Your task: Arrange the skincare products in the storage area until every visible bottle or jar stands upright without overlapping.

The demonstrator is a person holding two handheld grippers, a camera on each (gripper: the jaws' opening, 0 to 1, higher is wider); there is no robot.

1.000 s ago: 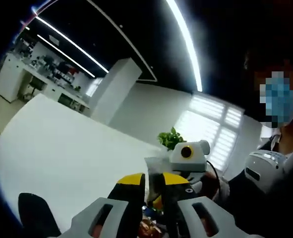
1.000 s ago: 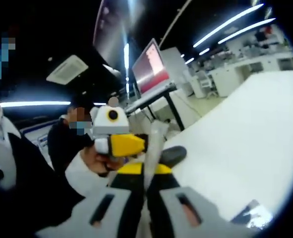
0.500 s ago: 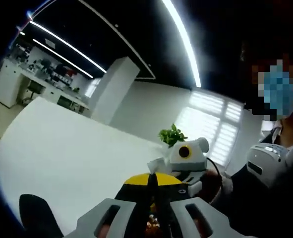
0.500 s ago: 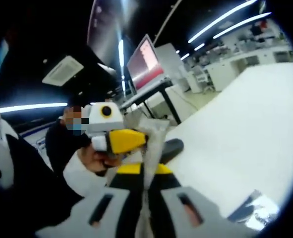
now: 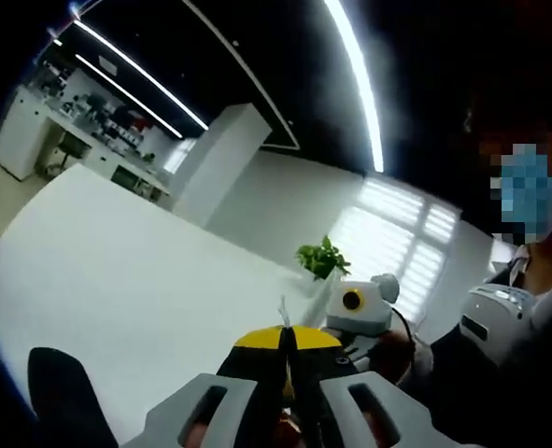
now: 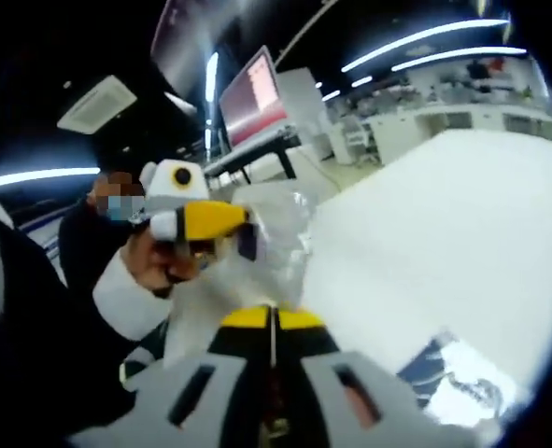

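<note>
My left gripper has its yellow-tipped jaws pressed together, and a thin sliver of clear plastic film pokes up from the seam between them, so I read it as pinched on the film. Past it in the left gripper view I see the right gripper, low and to the right, over the white table, with a green plant behind.

My right gripper is likewise closed, jaws meeting along one line, with the crumpled clear plastic film rising straight out of the tips. In the right gripper view the left gripper sits just beyond, touching the same film, held by a hand in a white cuff. A glossy blue-and-white packet lies flat on the table at lower right. I cannot make out any bottle or jar.
</note>
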